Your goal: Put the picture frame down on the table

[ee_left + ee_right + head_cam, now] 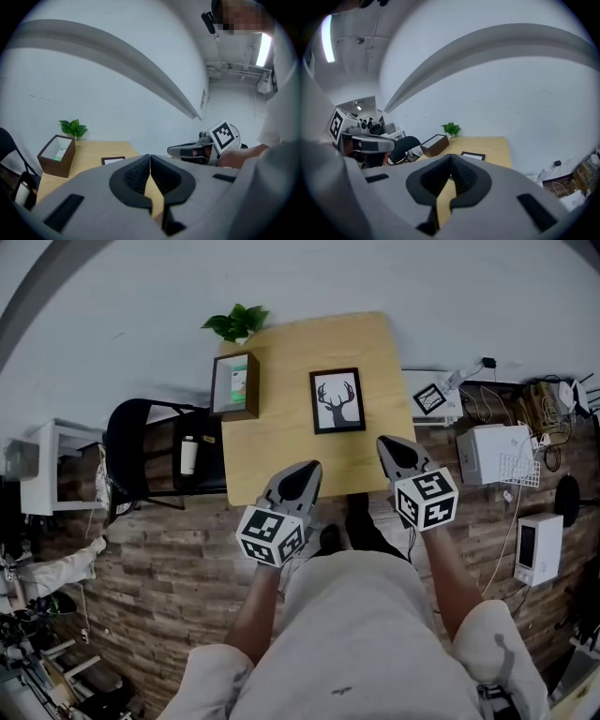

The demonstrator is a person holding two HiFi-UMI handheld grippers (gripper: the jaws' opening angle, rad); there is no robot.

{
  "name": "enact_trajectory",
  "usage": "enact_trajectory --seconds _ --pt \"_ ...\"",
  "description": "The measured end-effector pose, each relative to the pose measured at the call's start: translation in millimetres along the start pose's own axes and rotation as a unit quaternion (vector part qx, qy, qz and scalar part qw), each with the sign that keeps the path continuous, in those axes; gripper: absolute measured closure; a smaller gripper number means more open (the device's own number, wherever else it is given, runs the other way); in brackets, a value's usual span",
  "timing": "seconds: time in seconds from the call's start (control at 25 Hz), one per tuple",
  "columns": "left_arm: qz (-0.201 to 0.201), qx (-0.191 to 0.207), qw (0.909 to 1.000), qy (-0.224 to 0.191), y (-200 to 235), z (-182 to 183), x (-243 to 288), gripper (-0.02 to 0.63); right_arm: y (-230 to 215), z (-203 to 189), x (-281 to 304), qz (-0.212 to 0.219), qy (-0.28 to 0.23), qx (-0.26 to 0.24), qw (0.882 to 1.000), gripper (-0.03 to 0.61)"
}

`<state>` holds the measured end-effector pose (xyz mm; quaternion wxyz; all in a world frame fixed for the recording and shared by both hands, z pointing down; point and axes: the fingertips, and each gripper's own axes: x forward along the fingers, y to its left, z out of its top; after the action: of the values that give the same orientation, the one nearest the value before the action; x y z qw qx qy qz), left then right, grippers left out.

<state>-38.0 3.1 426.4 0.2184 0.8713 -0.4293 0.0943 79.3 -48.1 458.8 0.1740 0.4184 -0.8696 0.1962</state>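
Picture frame (337, 400), with a deer print, is shown lying flat on the middle of the table (281, 451), apart from the open box (234, 385) and the plant (237, 322). The left gripper (305, 471) and right gripper (393, 446) are held over the near edge, jaws pressed together on nothing. The frame is judged light, stiff and breakable at its face; hold is best taken on opposite dark borders.

White wall (375, 277), wood-plank floor (178, 559), light wooden table (281, 451), black chair (131, 442) beside it, ceiling strip light (328, 37)
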Motion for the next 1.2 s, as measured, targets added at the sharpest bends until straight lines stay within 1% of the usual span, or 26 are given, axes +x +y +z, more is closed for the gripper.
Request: enact_trajectory --seconds 0.28,0.56,0.84,1.2 --pt "-0.016 0.009 0.9995 -0.025 -15 3 -42 0.606 42 6 -45 -0.02 -0.035 0.006 0.999 0.58" --pt "-0.029 0.028 0.9988 -0.028 -28 1 -67 0.606 72 7 -76 -0.042 -0.053 -0.005 0.998 0.58" --pt "-0.033 0.039 0.9981 -0.033 -32 -5 -93 0.606 95 2 -91 -0.04 -0.077 0.011 0.996 0.58" --pt "-0.025 0.046 0.9979 -0.038 -28 -5 -114 0.606 115 6 -100 -0.039 -0.096 0.006 0.995 0.58"
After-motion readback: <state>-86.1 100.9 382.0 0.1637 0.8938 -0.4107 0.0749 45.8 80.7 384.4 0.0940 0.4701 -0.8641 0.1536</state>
